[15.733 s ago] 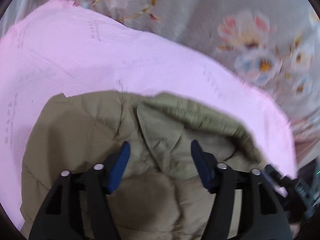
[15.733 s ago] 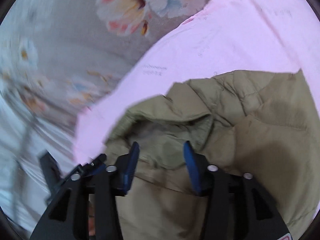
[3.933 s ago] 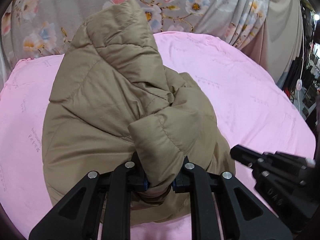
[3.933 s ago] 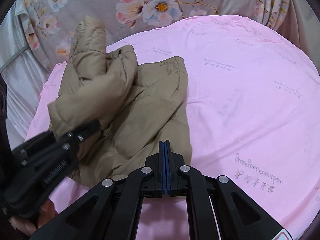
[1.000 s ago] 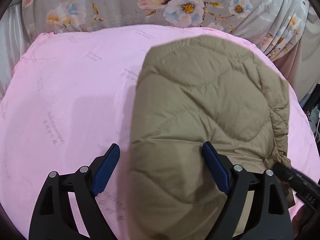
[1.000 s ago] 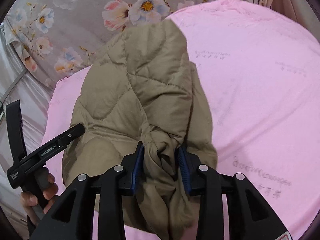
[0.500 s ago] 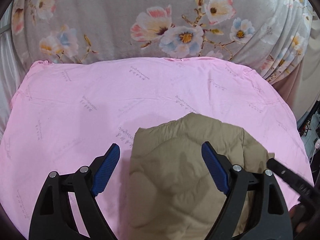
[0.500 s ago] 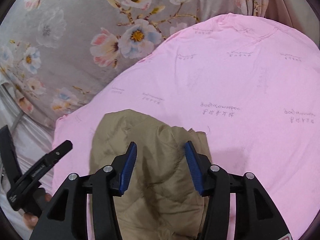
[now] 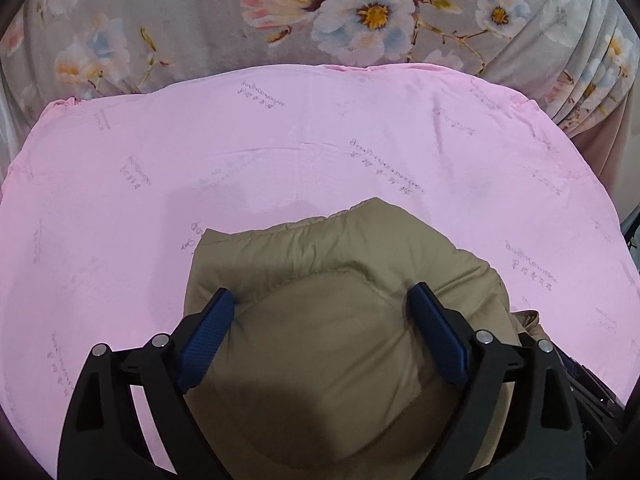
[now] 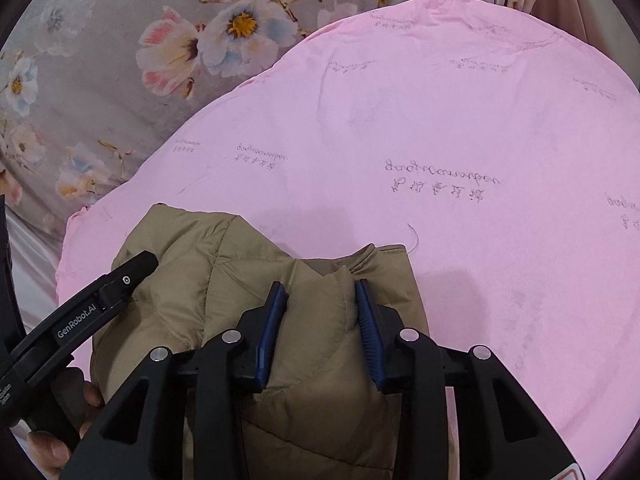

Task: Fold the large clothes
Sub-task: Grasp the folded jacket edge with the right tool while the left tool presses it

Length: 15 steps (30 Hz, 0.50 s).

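Observation:
A tan quilted puffer jacket point(image 9: 320, 280) lies folded into a compact bundle on the pink sheet point(image 9: 280, 140). My left gripper point(image 9: 324, 300) is open wide, its blue pads point(image 9: 204, 340) straddling the top of the bundle. In the right wrist view the jacket point(image 10: 188, 252) sits at the lower left of the pink sheet point(image 10: 440, 140). My right gripper point(image 10: 322, 292) is open, its blue pads point(image 10: 272, 320) either side of a raised ridge of fabric. The left gripper's black handle point(image 10: 80, 320) shows at the left, over the jacket.
A grey floral curtain point(image 9: 320, 12) hangs behind the pink surface and also shows in the right wrist view point(image 10: 120, 60). The pink surface's far and right edges drop off; dark objects point(image 9: 624, 232) stand beyond the right edge.
My right gripper let go of the jacket fold it held a second ago. Both grippers have come down closer over the folded bundle, which now fills more of each view.

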### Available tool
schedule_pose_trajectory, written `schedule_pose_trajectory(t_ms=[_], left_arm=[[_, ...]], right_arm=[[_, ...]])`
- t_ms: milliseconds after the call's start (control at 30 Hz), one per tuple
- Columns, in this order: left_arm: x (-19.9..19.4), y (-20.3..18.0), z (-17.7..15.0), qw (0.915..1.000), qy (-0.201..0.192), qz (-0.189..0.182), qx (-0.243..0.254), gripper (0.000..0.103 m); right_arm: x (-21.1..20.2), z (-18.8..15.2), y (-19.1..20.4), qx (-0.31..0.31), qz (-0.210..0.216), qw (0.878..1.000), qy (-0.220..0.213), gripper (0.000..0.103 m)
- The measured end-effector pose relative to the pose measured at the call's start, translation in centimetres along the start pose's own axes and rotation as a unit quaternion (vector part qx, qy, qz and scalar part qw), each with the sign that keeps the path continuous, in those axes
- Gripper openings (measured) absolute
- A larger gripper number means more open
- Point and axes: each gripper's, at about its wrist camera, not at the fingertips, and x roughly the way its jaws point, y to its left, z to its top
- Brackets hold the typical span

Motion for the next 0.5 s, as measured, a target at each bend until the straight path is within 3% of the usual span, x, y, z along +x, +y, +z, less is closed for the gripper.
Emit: schedule_pose_trajectory(t_ms=[133, 500], left_arm=[[0.6, -0.4, -0.4, 0.9998, -0.010, 0.011, 0.009, 0.089], [1.9, -1.0, -1.3, 0.9990, -0.027, 0.029, 0.020, 0.090]], right_arm=[[0.6, -0.5, 0.5, -0.023, -0.022, 0.999, -0.010, 0.034], [1.1, -0.8, 0.2, -0.021, -0.015, 1.000, -0.013, 0.034]])
